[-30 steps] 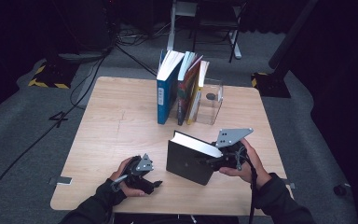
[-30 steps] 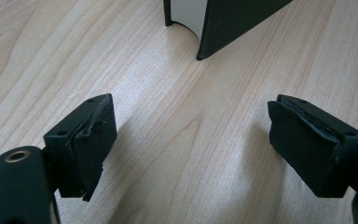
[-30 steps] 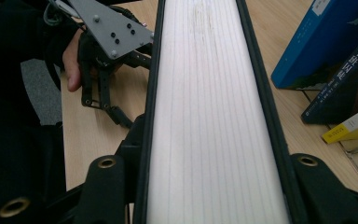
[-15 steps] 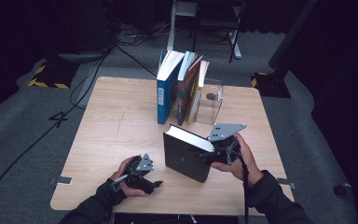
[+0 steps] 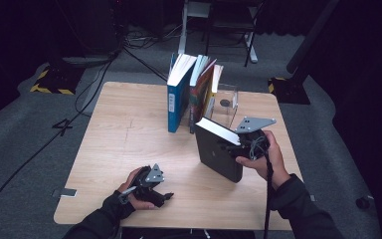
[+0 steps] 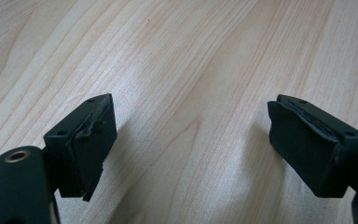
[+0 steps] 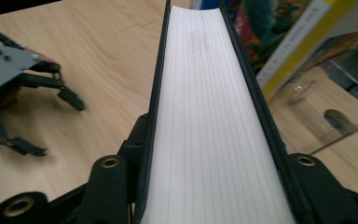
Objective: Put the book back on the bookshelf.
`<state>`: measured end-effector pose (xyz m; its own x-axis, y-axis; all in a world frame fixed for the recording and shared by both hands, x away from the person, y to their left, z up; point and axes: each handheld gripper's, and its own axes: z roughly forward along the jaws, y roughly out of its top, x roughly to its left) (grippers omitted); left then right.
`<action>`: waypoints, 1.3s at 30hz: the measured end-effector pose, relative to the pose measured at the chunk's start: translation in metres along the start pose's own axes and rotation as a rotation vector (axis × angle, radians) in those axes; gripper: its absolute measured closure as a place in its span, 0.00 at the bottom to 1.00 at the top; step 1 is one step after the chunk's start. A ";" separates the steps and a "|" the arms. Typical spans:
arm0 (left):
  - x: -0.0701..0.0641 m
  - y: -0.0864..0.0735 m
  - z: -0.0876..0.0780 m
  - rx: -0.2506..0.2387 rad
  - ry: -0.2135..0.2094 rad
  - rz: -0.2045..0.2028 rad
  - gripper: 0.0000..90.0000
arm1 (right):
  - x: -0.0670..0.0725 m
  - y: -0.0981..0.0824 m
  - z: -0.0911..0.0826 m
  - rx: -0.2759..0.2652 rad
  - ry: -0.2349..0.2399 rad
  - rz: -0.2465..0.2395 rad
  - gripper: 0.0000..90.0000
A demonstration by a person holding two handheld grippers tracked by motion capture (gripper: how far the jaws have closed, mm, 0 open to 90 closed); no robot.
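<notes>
A black hardcover book (image 5: 214, 149) is held upright and tilted at the right of the wooden table (image 5: 129, 139), white page edge up. My right gripper (image 5: 233, 148) is shut on it from the right, one jaw on each cover. In the right gripper view the page edge (image 7: 209, 107) runs up between the jaws of my right gripper (image 7: 214, 186). My left gripper (image 5: 165, 196) rests near the front edge, open. In the left gripper view my left gripper (image 6: 191, 149) has bare wood between its pads.
A row of books stands at the back: a blue one (image 5: 178, 97), a colourful one (image 5: 200, 97) and a yellow-spined one (image 5: 213, 87), leaning against a clear bookend (image 5: 229, 102). The left gripper (image 7: 51, 122) lies on the table left of the held book. Dark floor and cables surround the table.
My right gripper has carried the black book up and away from the person, closer to the standing row. The left gripper has stayed where it was.
</notes>
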<state>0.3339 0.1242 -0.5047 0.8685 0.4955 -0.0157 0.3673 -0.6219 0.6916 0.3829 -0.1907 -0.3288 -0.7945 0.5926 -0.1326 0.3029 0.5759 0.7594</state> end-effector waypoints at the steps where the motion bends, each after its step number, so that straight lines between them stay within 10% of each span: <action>1: 0.000 0.000 0.000 0.000 0.000 0.001 0.17 | 0.000 0.000 0.000 0.000 0.000 0.000 0.59; 17: 0.000 0.000 0.000 0.000 0.000 0.000 0.17 | -0.051 -0.007 -0.009 -0.061 -0.181 0.154 0.59; 39: 0.000 0.000 0.000 0.001 0.001 0.005 0.17 | -0.074 0.018 0.029 -0.158 -0.356 0.340 0.59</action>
<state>0.3338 0.1239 -0.5046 0.8697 0.4935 -0.0113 0.3636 -0.6249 0.6909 0.4624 -0.2078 -0.3242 -0.4279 0.9024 -0.0496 0.4079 0.2419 0.8804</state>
